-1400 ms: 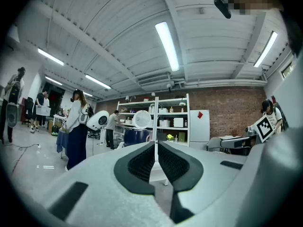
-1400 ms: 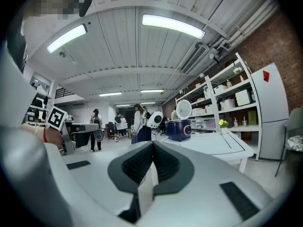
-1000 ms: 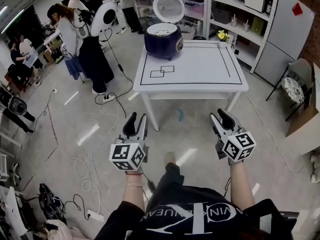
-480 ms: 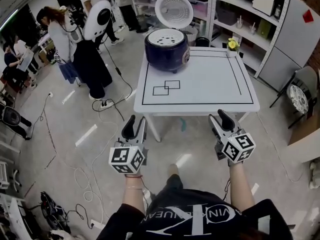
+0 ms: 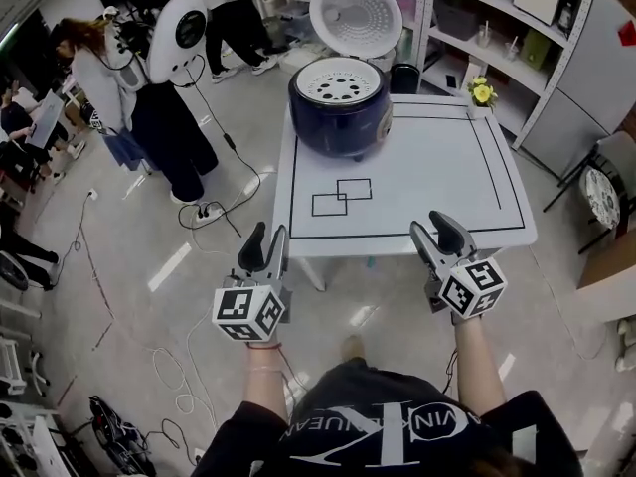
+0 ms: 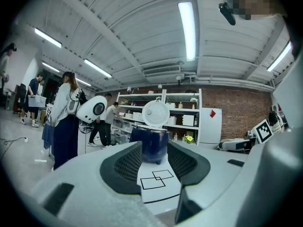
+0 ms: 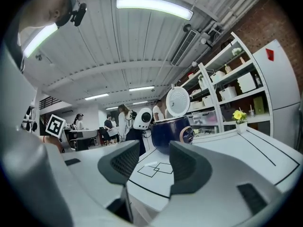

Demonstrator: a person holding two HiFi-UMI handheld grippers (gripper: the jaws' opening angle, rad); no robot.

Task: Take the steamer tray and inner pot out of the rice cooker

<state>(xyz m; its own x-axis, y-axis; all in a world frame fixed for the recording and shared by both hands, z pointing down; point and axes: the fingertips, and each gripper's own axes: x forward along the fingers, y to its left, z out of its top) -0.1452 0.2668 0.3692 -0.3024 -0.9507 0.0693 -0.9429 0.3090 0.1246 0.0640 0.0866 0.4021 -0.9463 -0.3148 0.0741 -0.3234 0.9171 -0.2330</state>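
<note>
A dark blue rice cooker (image 5: 340,106) stands at the far left of a white table (image 5: 427,177), its round lid (image 5: 356,15) raised. A white perforated steamer tray (image 5: 339,80) sits in its mouth; the inner pot is hidden beneath. My left gripper (image 5: 267,247) is open and empty, just short of the table's near edge. My right gripper (image 5: 439,238) is open and empty too, at the near edge further right. In the left gripper view the cooker (image 6: 149,143) shows between the jaws, far off. In the right gripper view the cooker (image 7: 171,132) stands ahead as well.
Black rectangles (image 5: 341,196) and a border line are marked on the table. A small pot of yellow flowers (image 5: 483,94) stands at its far right corner. Shelves (image 5: 497,28) rise behind. People (image 5: 149,107) stand to the left, and cables (image 5: 199,217) trail across the floor.
The table and cooker have come much closer in the head view; both grippers now reach the table's near edge. The right jaws stand slightly wider.
</note>
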